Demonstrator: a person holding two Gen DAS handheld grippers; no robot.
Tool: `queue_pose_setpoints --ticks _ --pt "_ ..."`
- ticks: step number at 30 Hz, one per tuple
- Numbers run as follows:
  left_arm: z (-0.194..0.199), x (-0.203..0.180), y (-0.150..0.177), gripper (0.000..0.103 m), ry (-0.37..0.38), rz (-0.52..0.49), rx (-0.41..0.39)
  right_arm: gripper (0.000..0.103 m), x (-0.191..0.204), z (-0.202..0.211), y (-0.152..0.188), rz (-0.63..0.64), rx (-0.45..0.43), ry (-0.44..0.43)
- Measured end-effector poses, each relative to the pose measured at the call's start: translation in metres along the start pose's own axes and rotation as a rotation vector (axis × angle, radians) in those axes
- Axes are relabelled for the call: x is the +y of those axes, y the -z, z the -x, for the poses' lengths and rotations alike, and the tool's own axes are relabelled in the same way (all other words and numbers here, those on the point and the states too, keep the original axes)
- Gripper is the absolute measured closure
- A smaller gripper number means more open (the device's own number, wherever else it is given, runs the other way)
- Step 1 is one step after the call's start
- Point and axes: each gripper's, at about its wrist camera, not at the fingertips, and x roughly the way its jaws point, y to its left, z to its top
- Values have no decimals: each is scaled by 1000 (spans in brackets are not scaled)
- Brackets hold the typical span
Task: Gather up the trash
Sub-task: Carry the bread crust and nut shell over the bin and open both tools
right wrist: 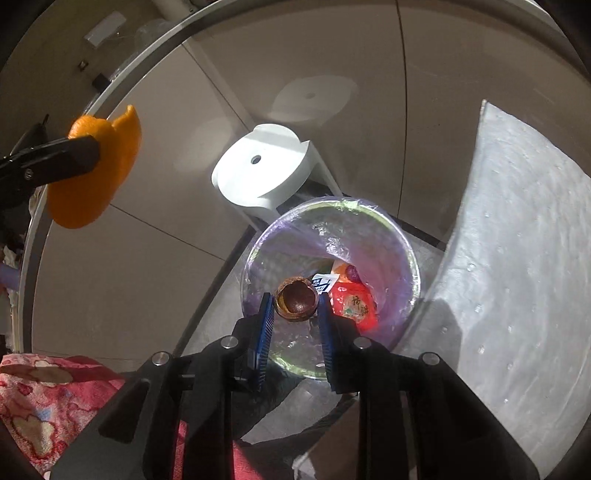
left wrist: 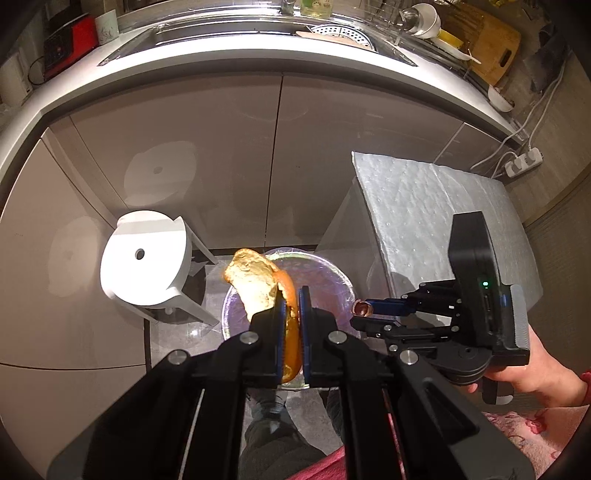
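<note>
My left gripper (left wrist: 291, 299) is shut on a large piece of orange peel (left wrist: 255, 280), held above a trash bin (left wrist: 343, 280) lined with a clear purple bag on the floor. The peel also shows in the right wrist view (right wrist: 99, 177) at the left. My right gripper (right wrist: 295, 301) is shut on a brown nut shell (right wrist: 295, 301), over the bin's opening (right wrist: 369, 218). In the left wrist view the right gripper (left wrist: 360, 308) holds the shell (left wrist: 361, 308) at the bin's right rim. Red and white wrappers (right wrist: 352, 301) lie inside the bin.
A white plastic stool (left wrist: 147, 258) stands left of the bin, also in the right wrist view (right wrist: 266, 173). A grey foam sheet (left wrist: 443, 221) leans on the right. Beige cabinet doors (left wrist: 221, 155) are behind, under a counter with a sink (left wrist: 236, 33).
</note>
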Motion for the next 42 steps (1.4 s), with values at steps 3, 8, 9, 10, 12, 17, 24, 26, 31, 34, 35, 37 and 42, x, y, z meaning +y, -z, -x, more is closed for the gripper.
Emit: queue_pose_setpoints --ticks 3,8,9,10,12,17,24,26,31,34,35,37,42 --pt "0 15 1 96 4 8 10 78 7 -20 -9 8 27 23" --pt "-1 25 5 96 4 -9 23 78 -2 -62 -15 20 88 80" --pt "-1 26 6 96 5 -14 27 78 -3 -71 -16 17 103 86" --pt "-2 27 7 96 6 -20 30 78 -5 -78 -15 12 122 88" --pt "-3 26 8 96 8 -33 37 71 -9 -87 -14 -2 142 105" --pt "-5 21 8 96 18 -55 41 47 -22 -73 -11 -72 109 86" --pt "-18 6 11 96 33 -104 56 36 -47 6 2 -207 -33 83" --pt "-28 0 13 96 42 -123 80 34 -53 39 11 -238 -83 101" --pt "-64 -17 20 96 69 -183 138 26 -63 111 36 -300 -179 164" --pt "-93 -29 25 96 70 -224 181 26 -67 141 50 -338 -215 196" --pt "-103 -31 27 96 71 -235 192 26 -69 149 55 -354 -226 204" --pt "-123 -36 32 96 73 -252 219 26 -72 162 62 -380 -242 222" --pt "-172 -43 43 96 81 -279 287 26 -78 184 78 -416 -247 278"
